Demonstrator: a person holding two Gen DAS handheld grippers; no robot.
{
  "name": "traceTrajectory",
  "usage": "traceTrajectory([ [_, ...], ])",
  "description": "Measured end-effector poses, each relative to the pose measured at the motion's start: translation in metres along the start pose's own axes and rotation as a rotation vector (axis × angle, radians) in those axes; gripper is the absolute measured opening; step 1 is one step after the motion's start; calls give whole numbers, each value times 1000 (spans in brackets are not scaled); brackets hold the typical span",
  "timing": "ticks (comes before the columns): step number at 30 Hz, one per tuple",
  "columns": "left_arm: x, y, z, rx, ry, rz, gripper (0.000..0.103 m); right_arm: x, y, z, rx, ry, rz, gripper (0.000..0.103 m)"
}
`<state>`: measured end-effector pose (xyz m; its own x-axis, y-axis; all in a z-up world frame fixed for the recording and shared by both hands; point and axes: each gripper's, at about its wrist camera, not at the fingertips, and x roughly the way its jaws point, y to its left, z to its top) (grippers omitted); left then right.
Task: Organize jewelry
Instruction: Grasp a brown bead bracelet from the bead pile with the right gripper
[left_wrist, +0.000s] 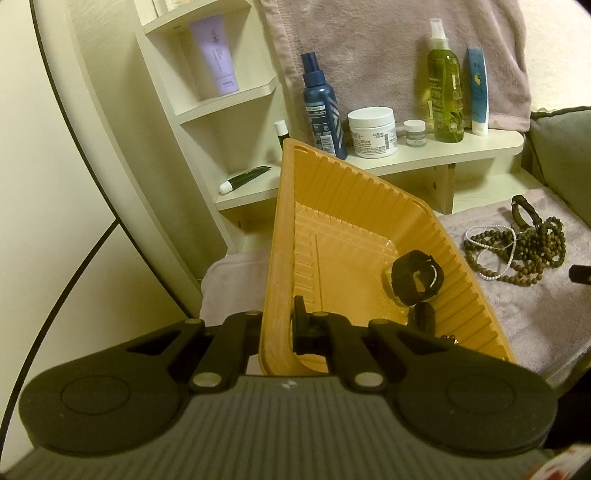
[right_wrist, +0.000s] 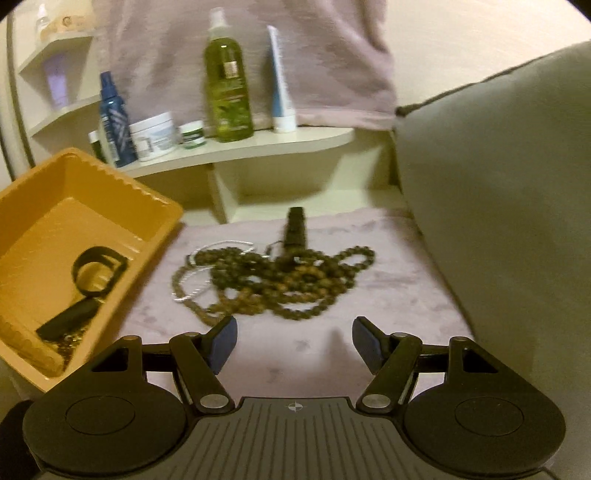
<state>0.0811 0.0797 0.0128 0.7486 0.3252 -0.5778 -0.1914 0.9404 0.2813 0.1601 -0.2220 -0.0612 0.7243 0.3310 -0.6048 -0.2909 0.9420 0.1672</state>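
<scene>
My left gripper (left_wrist: 282, 328) is shut on the near left rim of the yellow tray (left_wrist: 280, 229) and holds it tilted. A black watch (left_wrist: 415, 282) and a dark strap piece (left_wrist: 424, 317) lie in the tray's low corner. The tray (right_wrist: 22, 192) and the watch (right_wrist: 96, 271) also show in the right wrist view. A tangle of brown bead necklaces (right_wrist: 280, 280) with a thin white bead strand (right_wrist: 199, 273) and a dark band (right_wrist: 295, 229) lies on the pinkish towel (right_wrist: 388, 258). My right gripper (right_wrist: 294, 341) is open and empty, just in front of the beads.
A cream shelf (left_wrist: 424, 151) behind holds a blue spray bottle (left_wrist: 323, 107), a white cream jar (left_wrist: 372, 131), a green bottle (left_wrist: 444, 92) and tubes. A grey cushion (right_wrist: 498, 184) stands at the right. A round mirror edge (left_wrist: 74, 147) curves at the left.
</scene>
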Motion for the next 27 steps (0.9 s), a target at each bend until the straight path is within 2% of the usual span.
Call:
traceTrajectory([
  [6,0,0,0,1,1,1,4,6,2,7,-53,-20,-8,68],
  [12,0,0,0,0,1,0,4,20,16,8,-170,-4,-4,50],
  [16,0,-1,0,3,1,2,4,31,23,7,-254,8,-4,32],
  [21,1,0,0,1,4,1,4,45,31,6,-342,28,-1,22],
  [27,2,1,1,2,6,2,4,56,36,4,-379,47,-1,13],
])
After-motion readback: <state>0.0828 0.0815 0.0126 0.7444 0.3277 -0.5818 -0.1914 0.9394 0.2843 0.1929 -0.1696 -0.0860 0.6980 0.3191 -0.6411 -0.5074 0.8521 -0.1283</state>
